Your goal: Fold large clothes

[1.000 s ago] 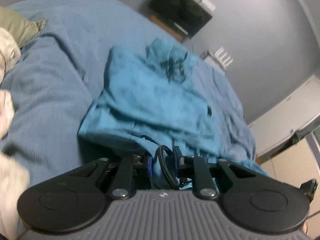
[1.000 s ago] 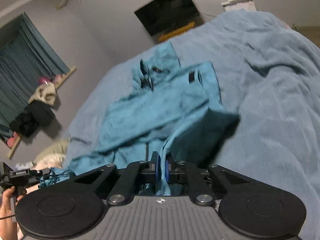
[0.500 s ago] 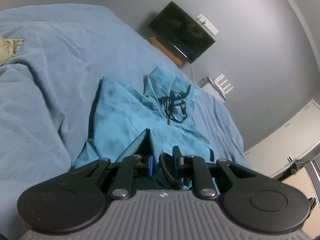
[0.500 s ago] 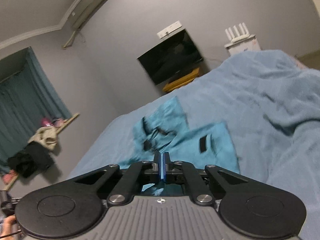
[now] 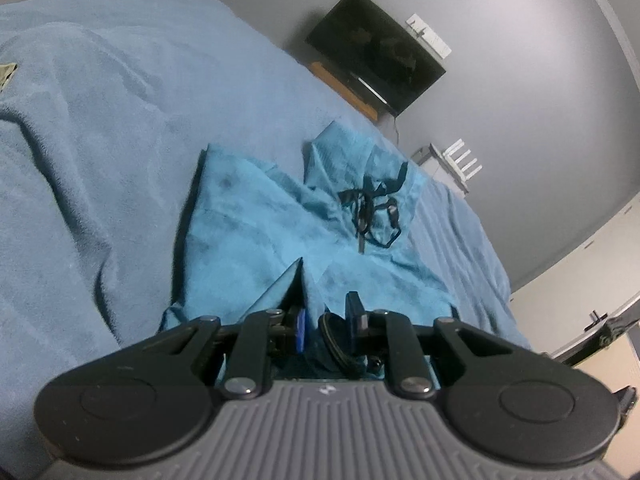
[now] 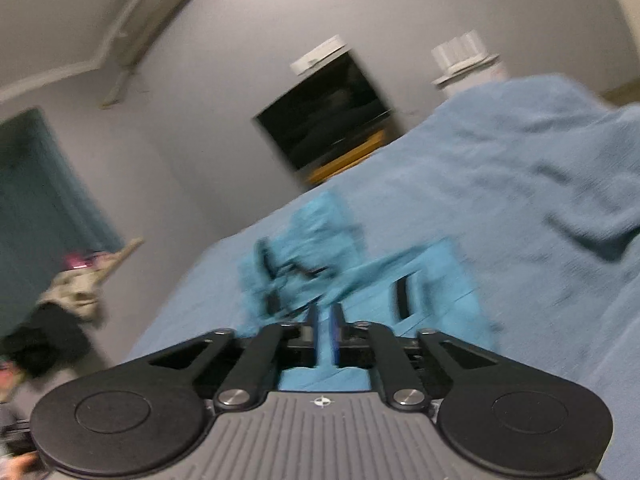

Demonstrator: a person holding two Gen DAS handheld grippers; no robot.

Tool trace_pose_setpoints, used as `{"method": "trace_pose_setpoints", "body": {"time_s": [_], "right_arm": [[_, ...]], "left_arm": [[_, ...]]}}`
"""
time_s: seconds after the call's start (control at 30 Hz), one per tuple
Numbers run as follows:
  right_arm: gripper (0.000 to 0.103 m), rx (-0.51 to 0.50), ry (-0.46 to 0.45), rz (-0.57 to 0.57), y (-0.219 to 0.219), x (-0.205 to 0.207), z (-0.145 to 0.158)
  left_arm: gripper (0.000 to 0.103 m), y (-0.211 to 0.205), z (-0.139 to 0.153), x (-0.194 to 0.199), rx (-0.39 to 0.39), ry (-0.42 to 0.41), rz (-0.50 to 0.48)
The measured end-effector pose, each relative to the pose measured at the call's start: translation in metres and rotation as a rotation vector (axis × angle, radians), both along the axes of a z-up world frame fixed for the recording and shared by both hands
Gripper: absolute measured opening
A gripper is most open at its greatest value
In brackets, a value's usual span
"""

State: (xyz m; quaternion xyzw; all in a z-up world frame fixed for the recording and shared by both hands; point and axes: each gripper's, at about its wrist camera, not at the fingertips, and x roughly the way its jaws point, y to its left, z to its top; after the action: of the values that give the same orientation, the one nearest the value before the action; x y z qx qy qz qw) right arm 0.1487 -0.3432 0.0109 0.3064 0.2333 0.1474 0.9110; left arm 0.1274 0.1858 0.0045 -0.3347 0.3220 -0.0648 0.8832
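Left wrist view, garment: we're looking at a teal hooded garment (image 5: 256, 236) spread on the bed (image 5: 100, 128), hood end and black drawstring (image 5: 372, 208) toward the far wall.
Left wrist view, gripper: our left gripper (image 5: 326, 330) has its fingers a little apart with a fold of teal cloth and a dark cord between them; we can't tell whether they truly pinch it.
Left wrist view, handling: we judge the cloth soft, limp and light, likely to sag and drag if lifted from one point, so hems and corners are the places to hold.
Right wrist view, garment: blurred, but the same teal cloth (image 6: 432, 280) lies on the bed (image 6: 520, 184), running up to the gripper.
Right wrist view, gripper: our right gripper (image 6: 325, 322) shows blue pads nearly together, teal cloth between them, seemingly clamped on an edge.
Right wrist view, background: television (image 6: 324, 116) on the wall, clothes pile (image 6: 68, 304) at left.
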Motion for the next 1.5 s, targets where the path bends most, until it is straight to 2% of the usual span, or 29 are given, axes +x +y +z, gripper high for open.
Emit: {"method": "trace_pose_setpoints", "body": {"time_s": [0.03,0.07,0.2,0.27,0.33,0.43,0.47,0.57,0.7,0.8,0.83,0.87,0.9,0.93,0.97,1.0,1.03,1.07,1.13,1.27,1.4,1.5], "right_arm": [[0.029,0.004,0.007,0.025,-0.002,-0.004,0.001],[0.046,-0.004,0.013,0.050,-0.004,-0.008,0.004],[0.059,-0.003,-0.047,0.102,-0.022,-0.039,0.026],[0.077,0.021,-0.085,0.151,-0.034,-0.056,0.039],[0.087,0.010,-0.123,0.224,-0.042,-0.069,0.050],[0.093,-0.090,-0.172,0.340,-0.046,-0.084,0.063],[0.097,-0.116,-0.173,0.377,-0.046,-0.088,0.066],[0.103,-0.206,-0.172,0.508,-0.036,-0.089,0.065],[0.103,-0.277,-0.172,0.640,-0.009,-0.079,0.052],[0.098,-0.259,-0.207,0.691,0.010,-0.074,0.044],[0.084,-0.253,-0.210,0.693,0.016,-0.069,0.040],[0.063,-0.258,-0.206,0.687,0.021,-0.066,0.038],[0.053,-0.275,-0.191,0.673,0.029,-0.059,0.032],[0.038,-0.293,-0.177,0.654,0.034,-0.054,0.028],[0.030,-0.312,-0.165,0.625,0.040,-0.048,0.024],[0.029,-0.333,-0.156,0.587,0.045,-0.043,0.021],[0.025,-0.344,-0.149,0.555,0.047,-0.039,0.019],[0.023,-0.349,-0.137,0.525,0.050,-0.034,0.017],[0.022,-0.370,-0.107,0.437,0.051,-0.025,0.014],[0.021,-0.382,-0.040,0.281,0.051,0.003,0.002],[0.021,-0.397,0.010,0.160,0.053,0.032,-0.016],[0.023,-0.320,0.064,0.084,0.048,0.051,-0.034]], "left_arm": [[0.015,0.000,-0.003,0.000,-0.001,0.006,0.002],[0.015,0.001,-0.005,-0.001,-0.005,0.011,0.004],[0.015,0.002,-0.011,0.005,0.022,0.021,0.008],[0.015,0.001,-0.012,0.009,0.030,0.026,0.007],[0.015,-0.001,-0.010,0.011,0.053,0.024,-0.003],[0.015,-0.003,-0.007,0.012,0.076,0.018,-0.013],[0.015,-0.003,-0.007,0.012,0.077,0.017,-0.014],[0.015,-0.002,-0.007,0.010,0.070,0.016,-0.012],[0.015,0.002,-0.006,0.006,0.053,0.021,-0.002],[0.015,0.004,0.000,0.003,0.048,0.027,0.000],[0.016,0.004,0.004,0.002,0.047,0.024,-0.002],[0.018,0.005,0.009,-0.001,0.048,0.018,-0.004],[0.020,0.006,0.016,-0.004,0.053,0.007,-0.002],[0.025,0.007,0.023,-0.008,0.055,-0.004,-0.001],[0.038,0.009,0.031,-0.012,0.050,-0.015,0.005],[0.047,0.011,0.040,-0.019,0.046,-0.035,0.018],[0.062,0.013,0.049,-0.026,0.044,-0.062,0.037],[0.068,0.014,0.058,-0.034,0.041,-0.097,0.050],[0.069,0.015,0.078,-0.050,0.047,-0.158,0.040],[0.073,0.005,0.106,-0.075,0.107,-0.200,0.006],[0.074,-0.016,0.110,-0.080,0.249,-0.172,-0.040],[0.075,-0.032,0.096,-0.063,0.371,-0.148,-0.080]]}}
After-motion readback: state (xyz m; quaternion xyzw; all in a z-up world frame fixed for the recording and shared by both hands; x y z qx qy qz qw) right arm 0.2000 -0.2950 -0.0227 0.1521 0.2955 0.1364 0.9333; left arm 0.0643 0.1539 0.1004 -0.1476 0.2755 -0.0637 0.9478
